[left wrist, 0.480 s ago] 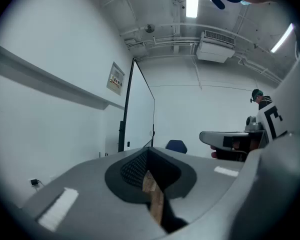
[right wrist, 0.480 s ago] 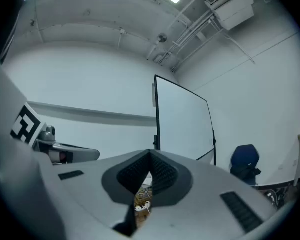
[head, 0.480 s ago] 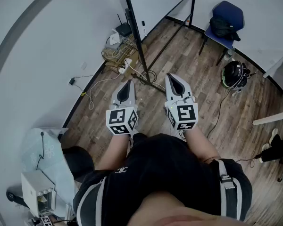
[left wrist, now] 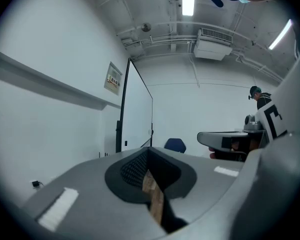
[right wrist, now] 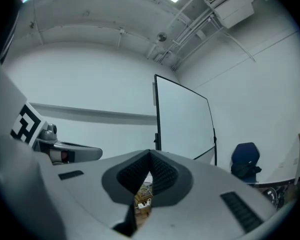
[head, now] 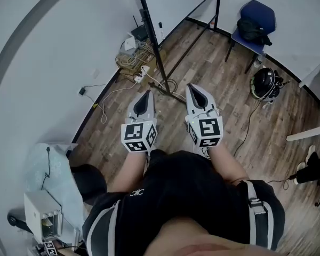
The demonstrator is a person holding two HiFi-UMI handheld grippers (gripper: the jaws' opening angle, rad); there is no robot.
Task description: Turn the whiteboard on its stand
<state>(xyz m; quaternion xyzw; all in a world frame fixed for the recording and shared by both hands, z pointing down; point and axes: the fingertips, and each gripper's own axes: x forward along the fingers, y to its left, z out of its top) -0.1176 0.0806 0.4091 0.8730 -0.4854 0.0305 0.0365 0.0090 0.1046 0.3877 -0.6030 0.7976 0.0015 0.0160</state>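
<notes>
The whiteboard (right wrist: 183,124) stands upright in a black frame on a wheeled stand, ahead of both grippers and apart from them. In the left gripper view the whiteboard (left wrist: 138,115) shows nearly edge-on. From the head view I see its near post (head: 150,32) and floor foot (head: 169,93). My left gripper (head: 144,96) and right gripper (head: 194,88) are held side by side in front of the person's body, pointing at the stand's base. Both are shut and hold nothing; the left gripper (left wrist: 149,152) and right gripper (right wrist: 150,155) show their pads closed together.
A blue chair (head: 255,19) with a black bag stands at the back right, with a black helmet (head: 265,82) on the floor near it. Cables, a router and a power strip (head: 141,73) lie by the wall behind the stand. A table leg (head: 308,135) is at the right.
Almost nothing differs; both grippers have drifted very slightly and stay shut.
</notes>
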